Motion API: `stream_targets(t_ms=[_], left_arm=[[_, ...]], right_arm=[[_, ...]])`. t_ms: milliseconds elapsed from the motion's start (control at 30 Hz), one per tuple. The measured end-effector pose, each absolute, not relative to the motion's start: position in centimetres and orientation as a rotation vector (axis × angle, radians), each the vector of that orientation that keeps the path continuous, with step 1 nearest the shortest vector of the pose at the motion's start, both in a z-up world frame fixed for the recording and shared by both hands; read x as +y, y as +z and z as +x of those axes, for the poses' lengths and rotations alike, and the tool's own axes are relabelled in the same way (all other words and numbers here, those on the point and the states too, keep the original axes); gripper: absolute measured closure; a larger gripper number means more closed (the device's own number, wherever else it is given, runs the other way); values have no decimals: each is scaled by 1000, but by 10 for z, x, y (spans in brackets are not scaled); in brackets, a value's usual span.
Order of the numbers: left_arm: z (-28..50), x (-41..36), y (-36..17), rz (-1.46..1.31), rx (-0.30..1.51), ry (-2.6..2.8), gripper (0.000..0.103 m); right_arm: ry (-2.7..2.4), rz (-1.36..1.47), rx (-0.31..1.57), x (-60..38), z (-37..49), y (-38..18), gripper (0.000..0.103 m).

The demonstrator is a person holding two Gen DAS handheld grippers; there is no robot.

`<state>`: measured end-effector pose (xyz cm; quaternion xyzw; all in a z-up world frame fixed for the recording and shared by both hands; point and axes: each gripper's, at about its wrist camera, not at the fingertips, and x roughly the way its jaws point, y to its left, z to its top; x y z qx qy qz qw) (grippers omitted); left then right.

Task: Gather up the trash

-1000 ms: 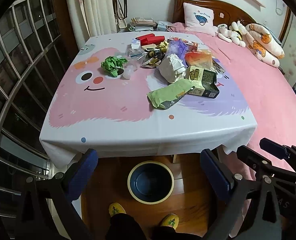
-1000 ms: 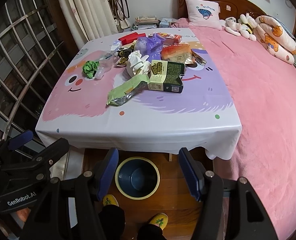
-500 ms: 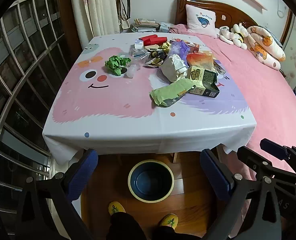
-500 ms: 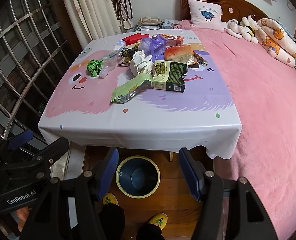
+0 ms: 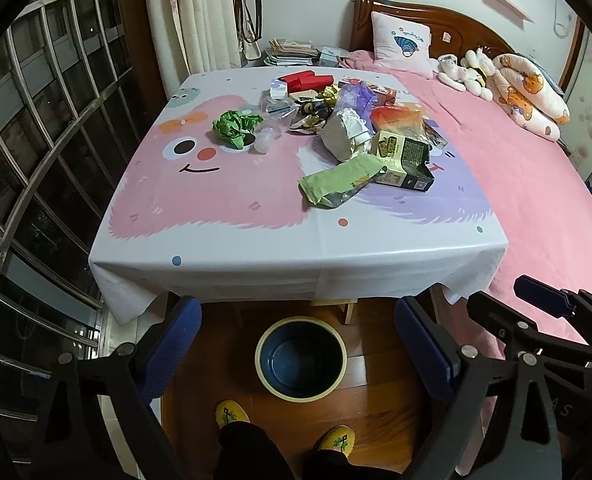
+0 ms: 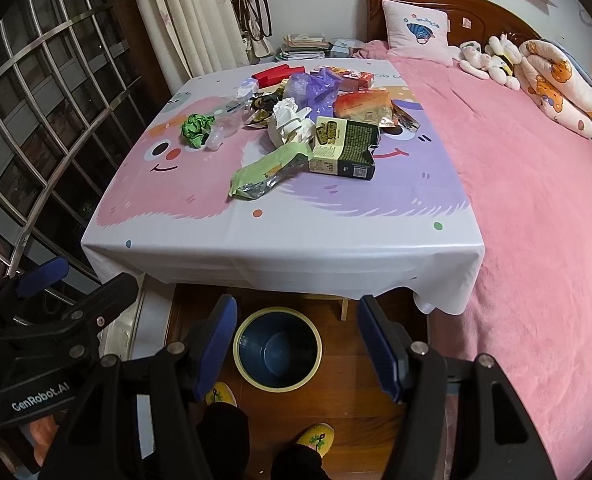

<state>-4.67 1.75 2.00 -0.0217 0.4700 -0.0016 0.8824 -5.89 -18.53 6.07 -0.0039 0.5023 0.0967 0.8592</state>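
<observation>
I look down both of my grippers at a table with a cartoon tablecloth [image 5: 224,200]. It has a big pink fuzzy face on it.

My left gripper [image 5: 296,344] has its blue fingers [image 5: 180,332] far apart, and the jaws are closing a little right now. Nothing is between them. My right gripper [image 6: 296,344] has its jaws open too, and they hold nothing. In the right view I can see the left gripper low on the left side. In the left view I can see the right gripper low on the right side.

The trash sits in a pile on the far half of the table. A green wrapper [image 5: 340,180] lies closest to me, with its end touching a dark green box [image 5: 406,160]. Behind them is a white crumpled bag [image 5: 346,136]. A purple plastic bag [image 6: 314,88] is farther back, next to an orange packet [image 6: 362,104]. A crumpled green paper ball [image 5: 234,128] sits apart on the left, near a small clear bottle [image 5: 266,142]. A red box [image 5: 306,80] is at the far edge.

A blue trash bin [image 5: 301,358] with a pale rim stands on the wood floor, just in front of the table's near edge. It looks empty. Two yellow slippers [image 5: 232,414] show below it.

A pink bed [image 6: 536,184] is beside the table on the right, with soft toys [image 6: 492,60] at its head.
</observation>
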Motion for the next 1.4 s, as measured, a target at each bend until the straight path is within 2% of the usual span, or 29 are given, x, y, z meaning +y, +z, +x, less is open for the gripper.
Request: stream_targets(t_ms=[433,867,1100,1400], left_arm=[[-49,14,26,-44,977,44,7],[-32,21,36,-52,962,46,12],[12,48,34,-71,970,29,14],[115,99,28,-53,1056,-85,14]], right_arm=[[250,-3,1028,-190,-57,66,40],[294,27,1003,-185,-34,71,40],[245,84,1047,-177,5,59,40],[146,277,1108,-158,70,32,40]])
